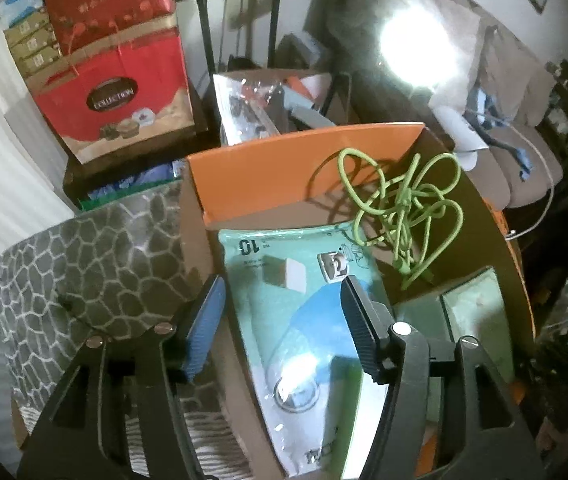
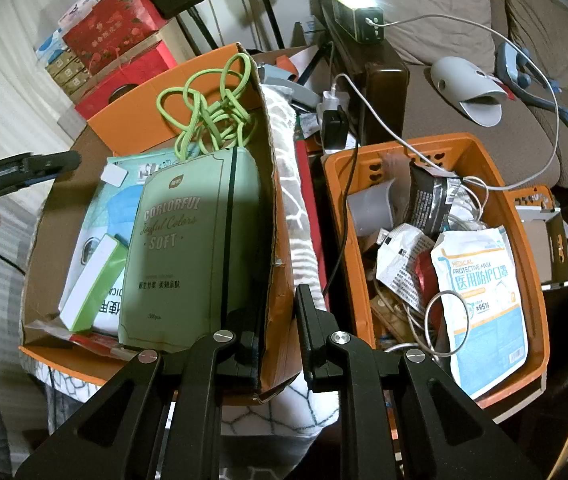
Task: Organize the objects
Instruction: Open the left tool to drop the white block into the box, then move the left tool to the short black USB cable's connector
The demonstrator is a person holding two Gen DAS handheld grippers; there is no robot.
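Sorting loose household items from the orange plastic basket [image 2: 436,148] into the orange cardboard box [image 2: 271,208] appears to be the step in hand, with one deposit judged just completed.

Left gripper [image 1: 284,320]: fingers spread apart over the box interior, nothing between them. The pale green mask pack [image 1: 304,320] lies flat on the box floor below and between the fingers; neither pad is seen pressing on it, so the pack counts as released.

Right gripper [image 2: 279,336]: fingers clenched on the box's near side wall, one inside and one outside the cardboard. Judged to be steadying the box while the other hand loads it.

Box contents so far: mask pack at the bottom, green tissue pack [image 2: 191,256] lying partly over it, small white-and-green carton [image 2: 95,284] resting on the mask pack beside the tissue pack, tangled green cord [image 2: 207,112] at the far end against the raised flap.

Basket, just beside the box on the right: another protective mask pack [image 2: 480,300], crumpled packets, a grey cup, white cables. Still well filled, so the task is judged far from finished.

Next move, as a judgement: left gripper should clear the box wall, cross to the basket and take one item, the flat mask pack being easiest. The white cable looped over that pack may drag along; a grip on a free edge is advisable. Right-hand hold on the wall should be kept.
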